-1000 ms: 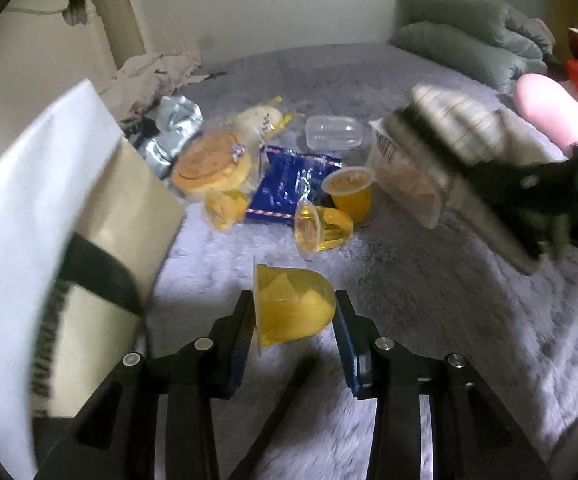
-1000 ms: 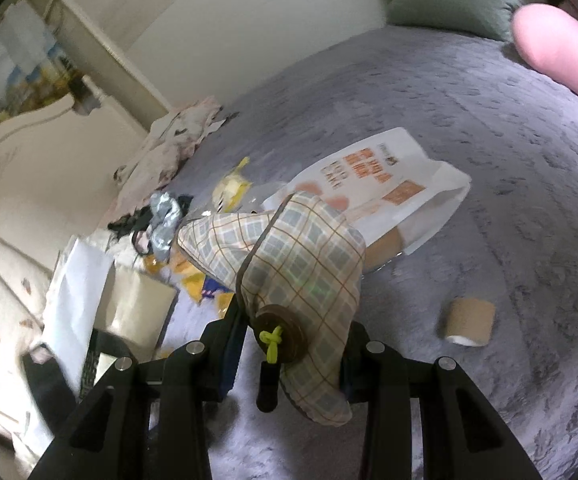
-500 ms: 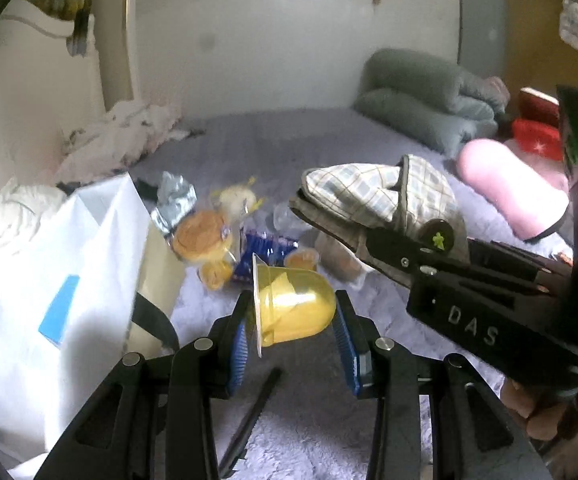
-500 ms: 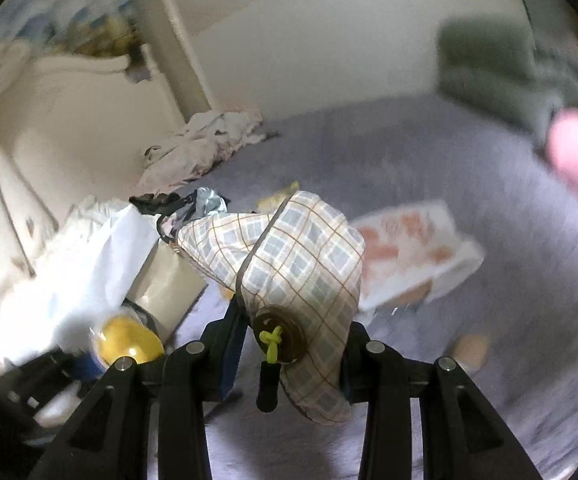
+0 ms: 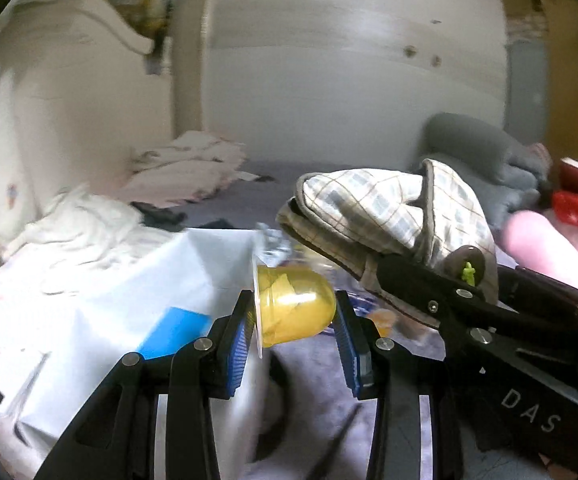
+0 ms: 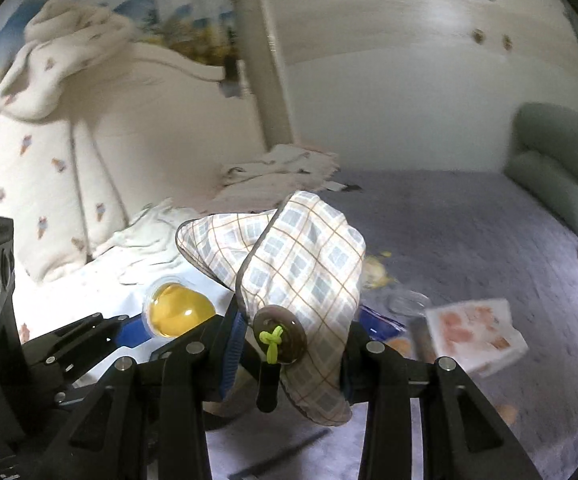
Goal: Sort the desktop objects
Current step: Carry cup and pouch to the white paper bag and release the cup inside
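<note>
My left gripper (image 5: 293, 316) is shut on a yellow jelly cup (image 5: 293, 307), held sideways with its lid to the left, above a white paper bag (image 5: 121, 304). My right gripper (image 6: 291, 344) is shut on a plaid cloth pouch (image 6: 301, 264) with a brown button and green cord. In the left wrist view the plaid pouch (image 5: 393, 208) and the right gripper (image 5: 421, 280) sit just right of the cup. In the right wrist view the jelly cup (image 6: 177, 310) and the left gripper (image 6: 173, 326) show at lower left.
More snacks lie on the grey bedspread (image 6: 469, 232): a white printed packet (image 6: 475, 332), a clear plastic tub (image 6: 407, 302), a blue wrapper (image 6: 381, 322). Crumpled white cloth (image 5: 181, 168) lies at the back left, grey-green folded bedding (image 6: 561, 160) at the right, a pink cushion (image 5: 545, 248) beside it.
Both grippers have risen from the bedspread with their loads and come side by side. The white bag has slid from the left edge to beneath the cup; the snack pile has dropped out of sight.
</note>
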